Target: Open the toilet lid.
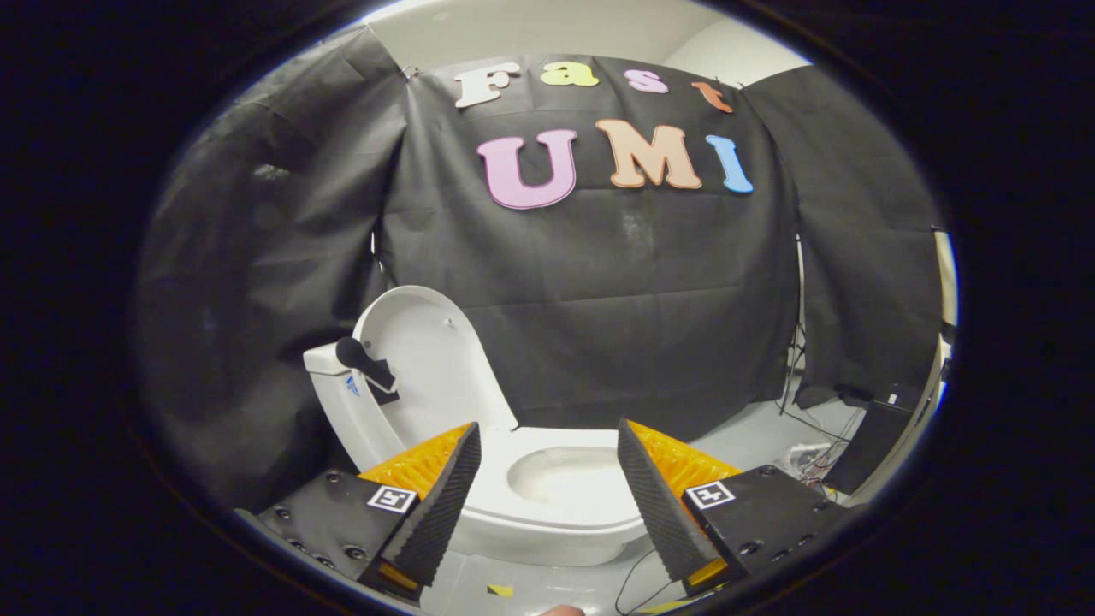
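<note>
A white toilet (pixel 556 513) stands on the floor just ahead of my fingers. Its lid (pixel 428 359) is raised upright and leans back against the tank (pixel 329 376), with the seat and bowl (pixel 556 475) exposed. A black handle (pixel 364 359) sticks out from the lid's left edge. My gripper (pixel 547 496) is open, its two black ridged fingers (pixel 449 496) set wide apart with orange backing. Nothing is between them; the bowl shows through the gap, and the lid stands beyond the left finger.
Black cloth forms the booth's wall behind the toilet. A black box (pixel 864 445) and loose cables (pixel 804 453) lie on the grey floor at the right. A thin cable (pixel 633 573) runs on the floor below the bowl.
</note>
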The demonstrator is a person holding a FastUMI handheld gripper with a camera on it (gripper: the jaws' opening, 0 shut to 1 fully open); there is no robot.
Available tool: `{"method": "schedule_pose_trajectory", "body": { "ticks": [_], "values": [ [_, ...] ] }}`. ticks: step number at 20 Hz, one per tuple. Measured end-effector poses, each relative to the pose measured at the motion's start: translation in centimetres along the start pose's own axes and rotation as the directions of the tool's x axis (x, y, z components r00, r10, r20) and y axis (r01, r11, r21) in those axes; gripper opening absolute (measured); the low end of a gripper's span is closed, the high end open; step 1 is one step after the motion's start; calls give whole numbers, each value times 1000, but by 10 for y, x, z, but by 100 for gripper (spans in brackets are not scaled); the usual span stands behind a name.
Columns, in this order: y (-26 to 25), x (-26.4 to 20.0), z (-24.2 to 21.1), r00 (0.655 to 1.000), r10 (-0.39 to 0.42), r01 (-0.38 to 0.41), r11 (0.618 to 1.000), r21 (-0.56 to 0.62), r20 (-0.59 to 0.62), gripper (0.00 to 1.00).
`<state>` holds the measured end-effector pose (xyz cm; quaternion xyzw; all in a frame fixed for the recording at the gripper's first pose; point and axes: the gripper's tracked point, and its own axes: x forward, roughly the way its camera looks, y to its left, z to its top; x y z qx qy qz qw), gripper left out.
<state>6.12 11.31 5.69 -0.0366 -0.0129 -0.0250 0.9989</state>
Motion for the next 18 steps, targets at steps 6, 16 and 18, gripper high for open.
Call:
{"method": "schedule_pose_trajectory", "body": {
  "ticks": [6, 16, 18],
  "values": [
    [2, 0, -2, 1000, 2, -2, 1000, -1, -10, 98],
    [2, 2, -5, 1000, -2, 2, 1000, -4, -24, 98],
    [1, 1, -6, 1000, -4, 4, 1000, -3, -26, 98]
  ]
}}
